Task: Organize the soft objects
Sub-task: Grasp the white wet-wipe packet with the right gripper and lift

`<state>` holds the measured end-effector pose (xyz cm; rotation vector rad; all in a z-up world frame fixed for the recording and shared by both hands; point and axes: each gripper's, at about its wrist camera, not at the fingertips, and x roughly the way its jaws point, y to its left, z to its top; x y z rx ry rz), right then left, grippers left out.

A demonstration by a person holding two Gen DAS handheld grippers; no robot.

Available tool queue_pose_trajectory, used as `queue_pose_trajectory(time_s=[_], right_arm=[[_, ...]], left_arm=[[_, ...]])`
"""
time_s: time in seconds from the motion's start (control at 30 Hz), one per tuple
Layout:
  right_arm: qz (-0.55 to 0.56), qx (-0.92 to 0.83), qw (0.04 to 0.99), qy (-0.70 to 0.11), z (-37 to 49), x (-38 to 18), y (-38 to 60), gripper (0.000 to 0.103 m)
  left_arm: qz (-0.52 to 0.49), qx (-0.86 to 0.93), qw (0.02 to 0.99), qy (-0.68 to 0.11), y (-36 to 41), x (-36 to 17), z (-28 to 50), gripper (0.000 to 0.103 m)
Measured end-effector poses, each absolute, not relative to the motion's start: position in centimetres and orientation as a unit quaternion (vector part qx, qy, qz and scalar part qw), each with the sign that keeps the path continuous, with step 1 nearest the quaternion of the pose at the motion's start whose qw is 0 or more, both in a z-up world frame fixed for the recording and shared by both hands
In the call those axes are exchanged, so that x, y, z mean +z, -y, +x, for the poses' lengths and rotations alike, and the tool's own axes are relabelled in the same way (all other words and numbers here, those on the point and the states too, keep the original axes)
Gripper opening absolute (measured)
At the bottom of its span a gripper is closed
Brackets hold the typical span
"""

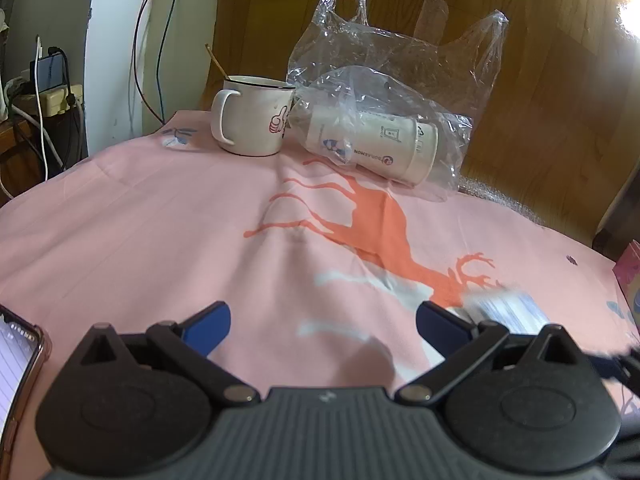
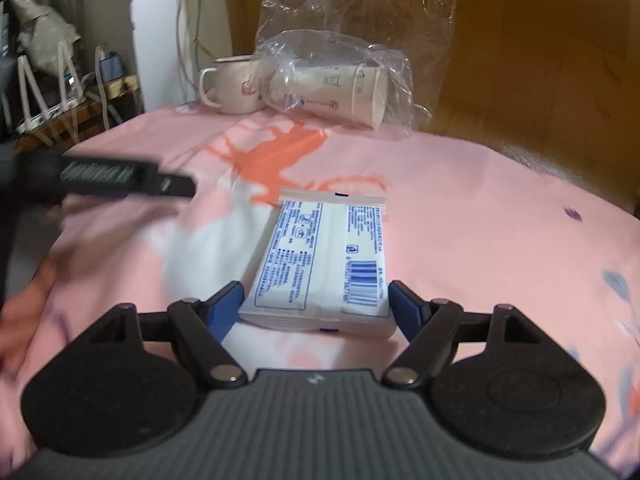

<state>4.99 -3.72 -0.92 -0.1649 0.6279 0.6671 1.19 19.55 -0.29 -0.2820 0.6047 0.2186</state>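
The right hand-held gripper (image 2: 316, 307) grips the tissue pack (image 2: 320, 264) on the pink tabletop (image 2: 480, 220); the left hand-held gripper (image 1: 323, 322) hovers open, empty, nearby.

A white mug (image 1: 256, 120) with a spoon (image 1: 217, 62) in it stands on the pink cloth (image 1: 160, 240). A phone (image 1: 16, 364) lies at the cloth's near left edge. Cables (image 1: 160, 32) hang behind.
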Motion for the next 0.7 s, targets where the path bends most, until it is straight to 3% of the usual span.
queue_pose_trajectory(time_s=[0.2, 0.43, 0.53, 0.7], right_arm=[[-0.085, 0.295, 0.905, -0.296, -1.0, -1.3, 9.7, 0.08], [-0.008, 0.177, 0.943, -0.283, -6.7, -2.7, 18.2, 0.08], [0.003, 0.132, 0.954, -0.269, -8.1, -3.1, 20.1, 0.081], [0.038, 0.109, 0.958, -0.263, -8.4, -3.7, 22.0, 0.084]], left_arm=[[-0.131, 0.104, 0.94, -0.298, -19.3, -0.3, 1.2, 0.102], [-0.067, 0.087, 0.944, -0.311, -16.8, -0.3, 1.8, 0.102], [-0.015, 0.062, 0.946, -0.317, -13.2, 0.1, 1.5, 0.099], [-0.041, -0.116, 0.933, -0.337, -4.6, 2.0, -0.2, 0.096]])
